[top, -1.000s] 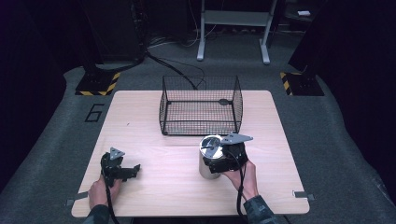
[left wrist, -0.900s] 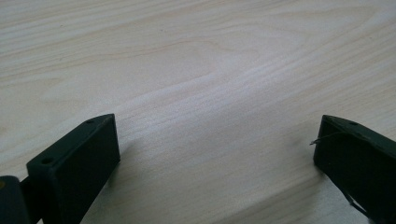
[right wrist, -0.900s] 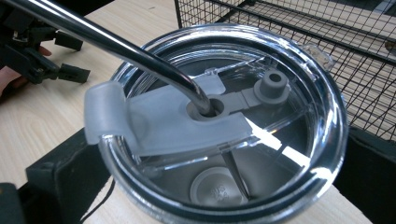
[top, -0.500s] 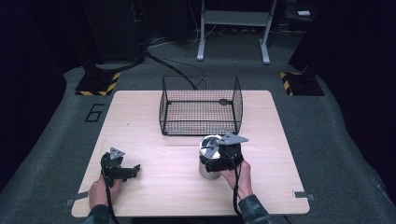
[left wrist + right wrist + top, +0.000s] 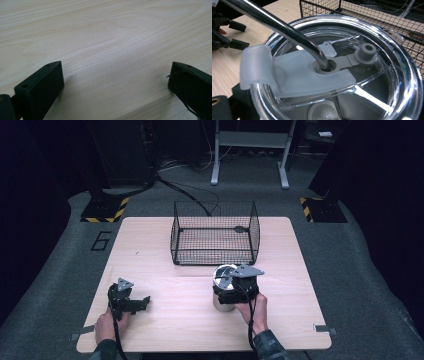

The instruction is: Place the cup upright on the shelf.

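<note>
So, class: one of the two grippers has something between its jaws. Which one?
The right gripper: its jaws are closed around the steel tumbler with the clear lid. The left gripper rests open on the bare table.

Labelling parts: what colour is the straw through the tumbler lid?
Shiny silver metal straw through the clear lid; right gripper view shows it best.

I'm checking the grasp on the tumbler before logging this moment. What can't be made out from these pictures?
- Right gripper jaws: in the high view its own body covers them; in the right gripper view the tumbler lid hides them.
- Tumbler's contents: glare on the clear lid.
- Metal straw top: cut by the right gripper view's edge.
- Dark object in the wire basket: too small.
</note>
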A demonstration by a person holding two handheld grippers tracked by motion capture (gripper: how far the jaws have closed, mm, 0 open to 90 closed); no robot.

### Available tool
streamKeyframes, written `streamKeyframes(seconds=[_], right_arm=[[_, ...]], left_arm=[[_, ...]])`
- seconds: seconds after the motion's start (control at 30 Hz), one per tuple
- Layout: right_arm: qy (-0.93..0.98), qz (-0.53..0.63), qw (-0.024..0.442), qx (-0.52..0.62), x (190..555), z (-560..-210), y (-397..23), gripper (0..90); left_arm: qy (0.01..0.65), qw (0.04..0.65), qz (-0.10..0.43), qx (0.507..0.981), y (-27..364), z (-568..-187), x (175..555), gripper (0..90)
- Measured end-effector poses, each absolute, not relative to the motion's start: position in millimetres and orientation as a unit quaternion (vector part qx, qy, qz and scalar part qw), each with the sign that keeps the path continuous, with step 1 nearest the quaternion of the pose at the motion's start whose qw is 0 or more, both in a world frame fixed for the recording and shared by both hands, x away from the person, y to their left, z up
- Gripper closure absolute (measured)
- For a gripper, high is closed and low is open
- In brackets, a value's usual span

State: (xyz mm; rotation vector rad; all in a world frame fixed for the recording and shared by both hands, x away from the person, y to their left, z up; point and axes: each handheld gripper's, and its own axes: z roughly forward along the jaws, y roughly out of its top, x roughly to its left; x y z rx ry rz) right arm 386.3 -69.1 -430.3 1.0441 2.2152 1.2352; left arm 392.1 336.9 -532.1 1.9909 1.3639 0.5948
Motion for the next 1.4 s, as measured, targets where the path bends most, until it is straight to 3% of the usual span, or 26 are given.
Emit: streamKeyframes(seconds=[1.4], right_arm=[[0.781,0.451,0.22,0.372,397.1,-399.5,-82.8,3.6]], left_arm=[[0.519,0.319,0.224,0.76,337.2,-531.5,392.0,0.2]])
